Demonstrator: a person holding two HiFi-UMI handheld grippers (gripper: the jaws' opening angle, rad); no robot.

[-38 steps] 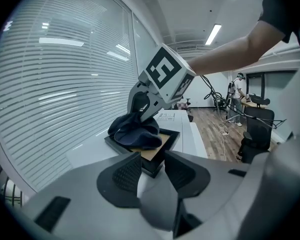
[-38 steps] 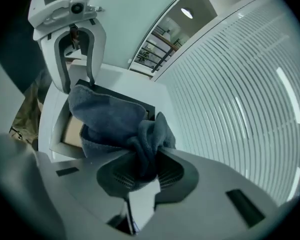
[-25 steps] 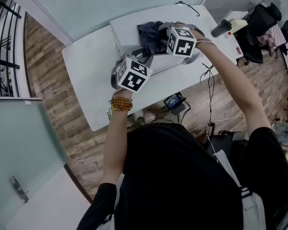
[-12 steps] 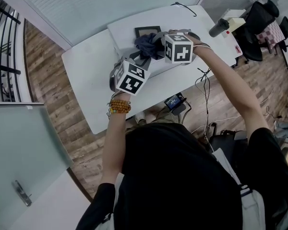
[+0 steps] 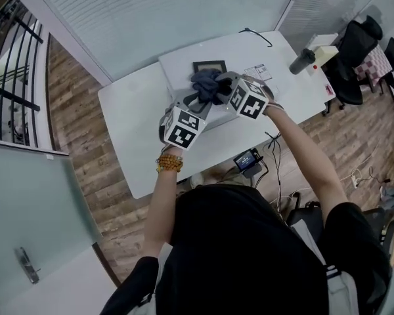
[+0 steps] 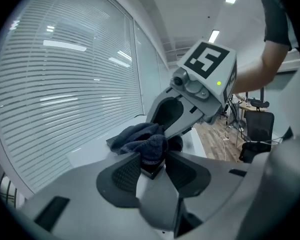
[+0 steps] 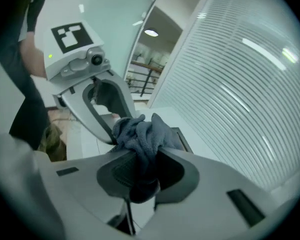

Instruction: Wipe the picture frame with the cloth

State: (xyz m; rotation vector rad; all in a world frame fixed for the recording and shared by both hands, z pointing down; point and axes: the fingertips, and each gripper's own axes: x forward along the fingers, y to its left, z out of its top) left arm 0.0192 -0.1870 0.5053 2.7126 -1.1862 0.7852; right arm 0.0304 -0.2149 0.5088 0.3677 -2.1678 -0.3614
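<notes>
**Position.** The picture frame [image 5: 210, 65] lies on the white table [image 5: 131, 110], at its far side near the window blinds. The dark cloth [image 7: 145, 129] is bunched over the frame's near part, and both claws meet there.

**Claw state.** The right claw [image 7: 144, 173] is clenched on a thick fold of the cloth, and the rest of the wad spills forward past its tips. The left claw [image 6: 152, 168] grasps the frame's near corner. The dark moulding fills the gap between its pads, with cloth lying just above it.

**Handling, frame.** The frame looks stiff and light, so it is likely to slide on the smooth table if pushed without support. Any glazed front should be treated as fragile. Take hold on the outer moulding at a corner or edge, never on the face.

**Handling, cloth.** The cloth is soft, light and limp, and it does not hold its shape. Grip it deep in a gathered fold so that a padded wad projects beyond the tips. The wad, not the hard jaws, should contact the frame.
</notes>
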